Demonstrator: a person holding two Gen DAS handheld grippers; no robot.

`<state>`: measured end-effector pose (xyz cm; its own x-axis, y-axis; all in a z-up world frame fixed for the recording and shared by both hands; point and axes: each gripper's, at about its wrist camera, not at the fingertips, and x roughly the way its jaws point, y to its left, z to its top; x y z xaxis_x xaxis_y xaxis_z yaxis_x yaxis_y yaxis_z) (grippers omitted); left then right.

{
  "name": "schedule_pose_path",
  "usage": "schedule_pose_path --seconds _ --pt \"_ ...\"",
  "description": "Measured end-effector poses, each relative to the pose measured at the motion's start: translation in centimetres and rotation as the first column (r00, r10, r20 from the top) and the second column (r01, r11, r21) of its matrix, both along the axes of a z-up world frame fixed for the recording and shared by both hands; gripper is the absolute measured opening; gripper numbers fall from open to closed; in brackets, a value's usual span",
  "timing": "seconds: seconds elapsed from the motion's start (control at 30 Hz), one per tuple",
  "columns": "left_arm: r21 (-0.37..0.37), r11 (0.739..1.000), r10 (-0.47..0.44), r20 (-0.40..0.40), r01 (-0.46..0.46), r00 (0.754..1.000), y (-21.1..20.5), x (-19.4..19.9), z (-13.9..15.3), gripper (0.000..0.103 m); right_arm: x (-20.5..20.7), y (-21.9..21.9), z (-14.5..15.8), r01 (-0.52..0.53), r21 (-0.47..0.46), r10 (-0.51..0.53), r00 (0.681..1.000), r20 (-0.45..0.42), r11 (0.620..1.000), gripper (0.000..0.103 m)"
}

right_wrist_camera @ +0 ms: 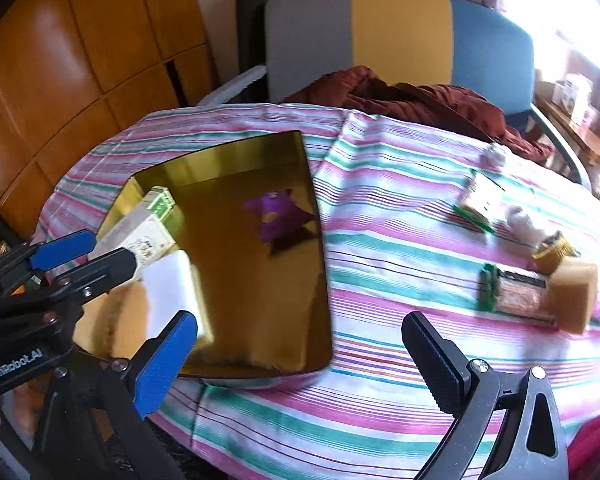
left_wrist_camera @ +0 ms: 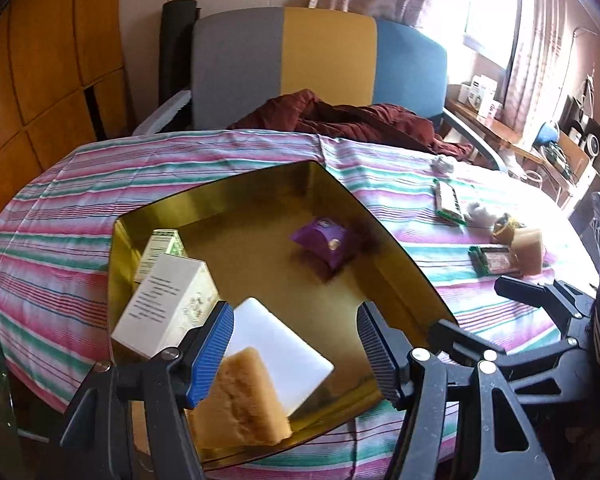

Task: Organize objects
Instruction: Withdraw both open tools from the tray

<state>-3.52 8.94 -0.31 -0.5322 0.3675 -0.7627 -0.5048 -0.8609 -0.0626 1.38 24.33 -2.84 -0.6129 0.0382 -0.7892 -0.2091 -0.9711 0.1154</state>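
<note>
A striped cloth (right_wrist_camera: 380, 248) covers the counter, with a chair (left_wrist_camera: 320, 56) and a maroon garment (left_wrist_camera: 360, 120) behind it. Loose on the cloth at the right lie a green packet (right_wrist_camera: 512, 292), a tan sponge (right_wrist_camera: 574, 294) and a small green box (right_wrist_camera: 480, 198). The gold tray (left_wrist_camera: 380, 248) holds a purple pouch (left_wrist_camera: 320, 242), two white boxes (left_wrist_camera: 168, 308), a white block (left_wrist_camera: 284, 356) and a tan sponge piece (left_wrist_camera: 248, 396). The left gripper (left_wrist_camera: 296, 352) hangs over the tray, jaws spread; the right gripper (right_wrist_camera: 300, 360) hovers beside the tray, jaws spread too.

Striped table (right_wrist_camera: 380, 272): gold tin (right_wrist_camera: 256, 364), sponge (right_wrist_camera: 574, 292), blurred green packets (right_wrist_camera: 512, 294).
</note>
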Motion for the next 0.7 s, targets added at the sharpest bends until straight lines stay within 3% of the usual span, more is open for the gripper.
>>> schedule_pose_path --seconds 0.4,0.7 --pt "0.051 0.992 -0.122 0.073 0.118 0.990 2.8 1.0 -0.8 0.068 2.6 7.1 -1.5 0.176 0.027 -0.177 0.983 0.051 0.984 0.103" --pt "0.000 0.984 -0.178 0.078 0.178 0.981 6.2 1.6 -1.1 0.068 6.5 16.5 -0.5 0.375 0.011 -0.375 0.926 0.052 0.927 0.103"
